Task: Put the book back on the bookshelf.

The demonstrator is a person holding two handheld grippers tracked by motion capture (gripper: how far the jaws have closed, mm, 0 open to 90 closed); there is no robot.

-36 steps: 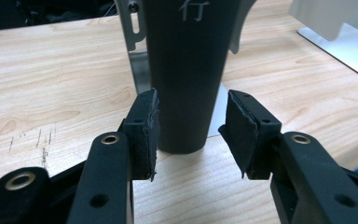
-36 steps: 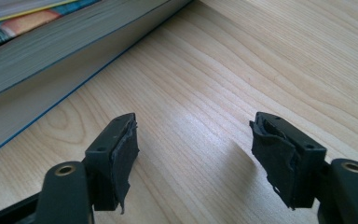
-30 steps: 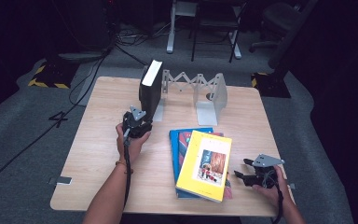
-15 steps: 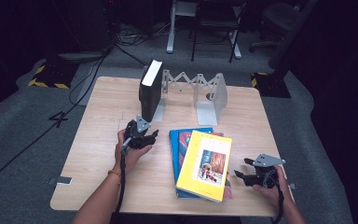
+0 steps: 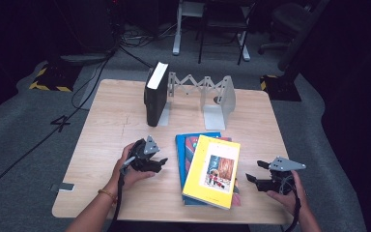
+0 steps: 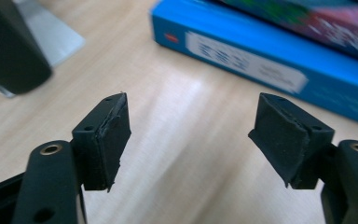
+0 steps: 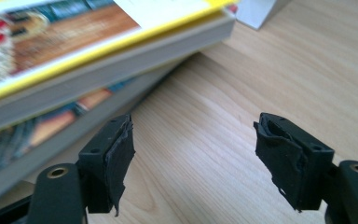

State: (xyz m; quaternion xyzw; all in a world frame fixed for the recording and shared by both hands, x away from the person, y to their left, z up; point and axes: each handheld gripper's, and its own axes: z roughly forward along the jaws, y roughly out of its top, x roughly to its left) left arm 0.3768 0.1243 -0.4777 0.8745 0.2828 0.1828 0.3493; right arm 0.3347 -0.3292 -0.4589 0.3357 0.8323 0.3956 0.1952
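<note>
Between the parted jaws of the left gripper [image 6: 189, 140] lies only bare table [image 5: 106, 121], with the blue book's [image 6: 261, 56] spine just ahead. The right gripper [image 7: 193, 158] also stands open and empty, facing the page edges of the yellow book [image 7: 98, 42] topping the flat stack. Both seem poised for a pickup. Next, I'd judge, one must close on the yellow book [image 5: 212, 169] and stand it beside the black book [image 5: 155, 94] in the folding rack [image 5: 217, 96].
</note>
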